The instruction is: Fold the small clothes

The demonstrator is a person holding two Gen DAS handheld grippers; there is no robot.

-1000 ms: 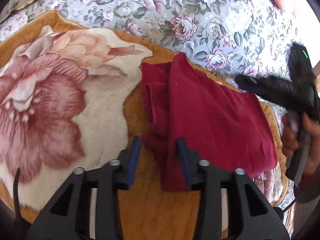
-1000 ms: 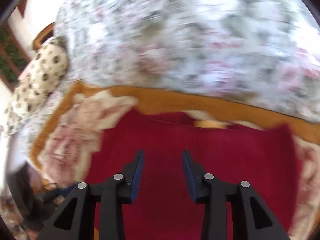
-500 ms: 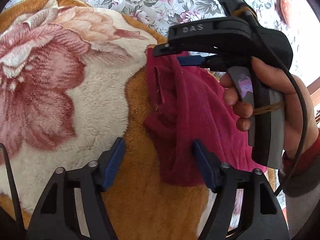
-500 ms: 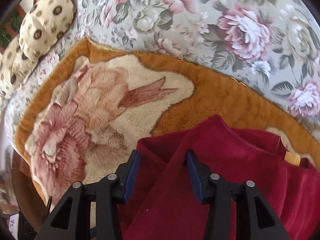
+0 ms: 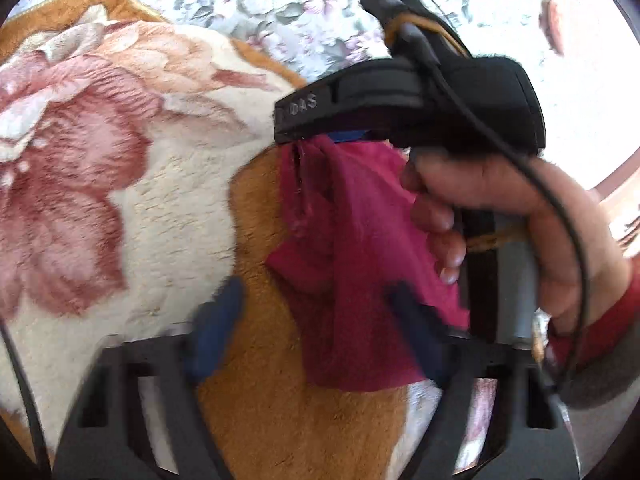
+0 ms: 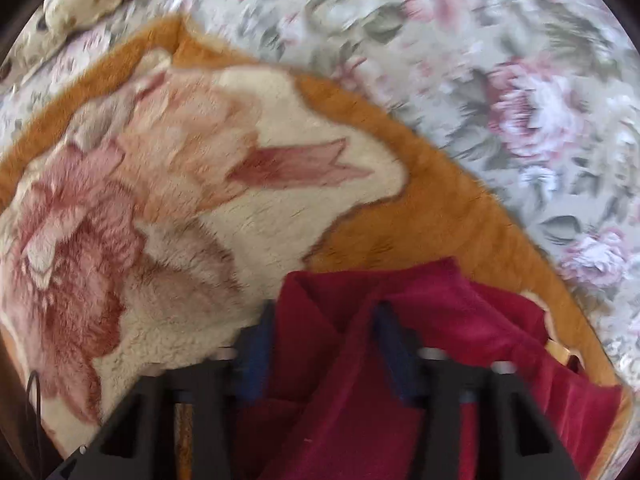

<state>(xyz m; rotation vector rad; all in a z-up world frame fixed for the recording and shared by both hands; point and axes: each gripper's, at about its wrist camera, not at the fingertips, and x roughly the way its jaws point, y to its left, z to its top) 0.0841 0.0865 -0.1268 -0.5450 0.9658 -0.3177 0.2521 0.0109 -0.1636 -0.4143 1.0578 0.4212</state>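
Below, one red garment (image 5: 352, 264) on one blanket (image 5: 120, 208); two grippers, left (image 5: 316, 332) and right (image 6: 324, 344), jaws just closing around folds, grip unclear.

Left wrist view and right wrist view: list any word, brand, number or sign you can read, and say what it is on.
"DAS": raised letters on the black side of the right gripper, seen in the left wrist view; anything before those letters is too blurred to read.
Right wrist view: no text on the red garment or the blanket.

Right gripper (image 5: 320, 140) jaws meet red garment (image 5: 352, 264) on blanket (image 5: 120, 200).
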